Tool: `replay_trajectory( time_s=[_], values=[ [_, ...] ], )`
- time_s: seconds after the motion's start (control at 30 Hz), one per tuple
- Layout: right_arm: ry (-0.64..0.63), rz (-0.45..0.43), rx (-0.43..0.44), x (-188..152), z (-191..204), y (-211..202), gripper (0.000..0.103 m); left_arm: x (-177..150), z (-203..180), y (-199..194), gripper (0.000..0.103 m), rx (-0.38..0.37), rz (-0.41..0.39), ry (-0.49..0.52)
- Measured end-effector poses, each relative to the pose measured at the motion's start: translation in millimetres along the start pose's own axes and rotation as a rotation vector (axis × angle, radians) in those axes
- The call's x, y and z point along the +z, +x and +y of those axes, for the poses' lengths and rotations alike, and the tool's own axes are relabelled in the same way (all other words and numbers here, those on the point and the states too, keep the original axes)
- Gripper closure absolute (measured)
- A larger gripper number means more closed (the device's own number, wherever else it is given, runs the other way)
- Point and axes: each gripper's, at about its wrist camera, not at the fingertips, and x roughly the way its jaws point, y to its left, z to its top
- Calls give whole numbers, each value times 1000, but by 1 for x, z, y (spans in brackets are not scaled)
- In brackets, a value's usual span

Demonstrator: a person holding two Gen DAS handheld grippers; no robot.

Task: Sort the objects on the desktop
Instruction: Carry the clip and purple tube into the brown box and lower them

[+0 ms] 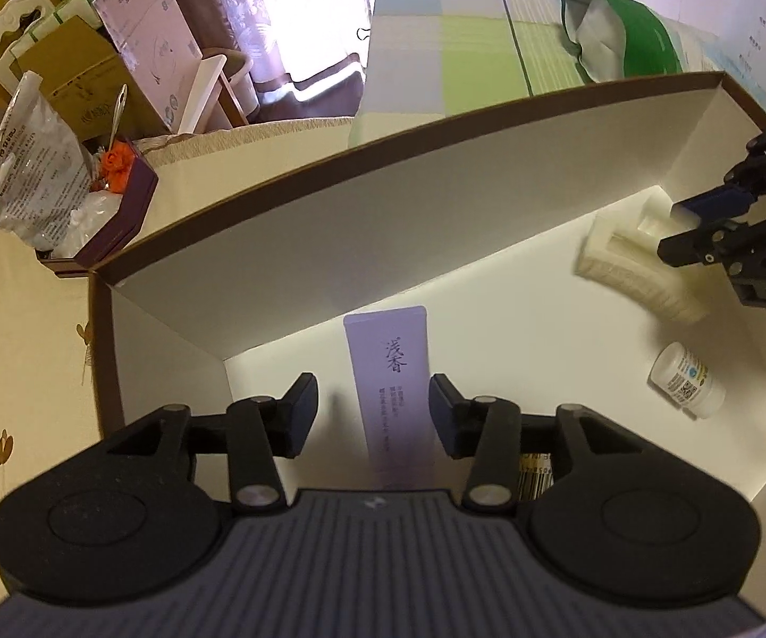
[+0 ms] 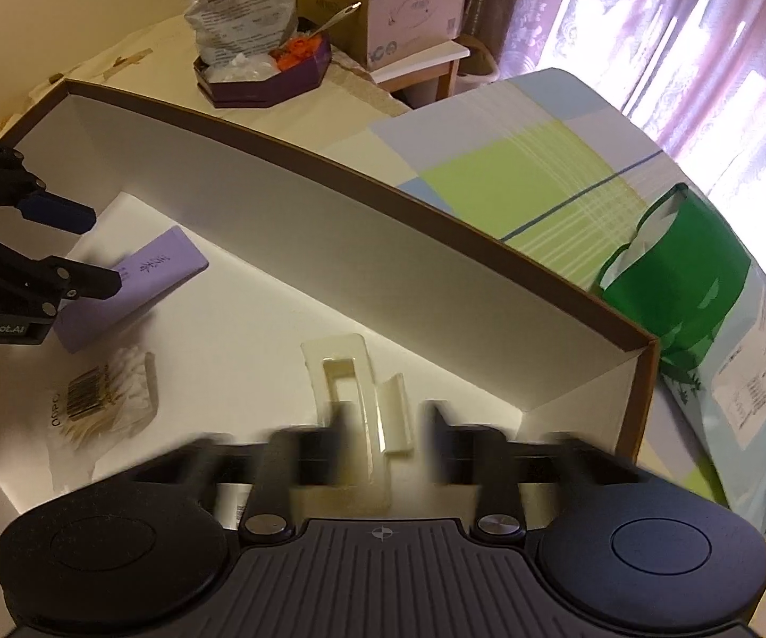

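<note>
Four things already lie inside the white box [image 1: 329, 212]: a lilac carton [image 1: 390, 388], a cream plastic tray [image 2: 353, 399], a small white bottle [image 1: 685, 380] and a packet of cotton swabs [image 2: 101, 399]. To judge by that, the sorting is well along.

The left claw [image 1: 372, 409] hangs over the box floor with its jaws released; the carton lies flat between and below the fingers, and neither pad seems to touch it. In the right wrist view the same claw sits at the near end of the carton.

The right claw [image 2: 385, 436] is blurred in its own view. Its jaws stand apart on either side of the tray, gripping nothing as far as can be told. The left wrist view shows it just over the tray near the far corner of the box, open there too.

Outside the box, a purple tin [image 2: 266, 80] with a bag [image 2: 242, 5] in it stands on the surface. Whether these belong to the task cannot be told; no other loose item shows beside the box
</note>
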Motion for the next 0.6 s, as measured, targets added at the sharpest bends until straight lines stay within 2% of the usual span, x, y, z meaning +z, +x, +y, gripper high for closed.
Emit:
replay_trajectory(
  time_s=[0.6],
  values=[
    [7, -5, -2, -8, 6, -15, 46, 1, 2, -8, 61, -3, -6, -11]
  ],
)
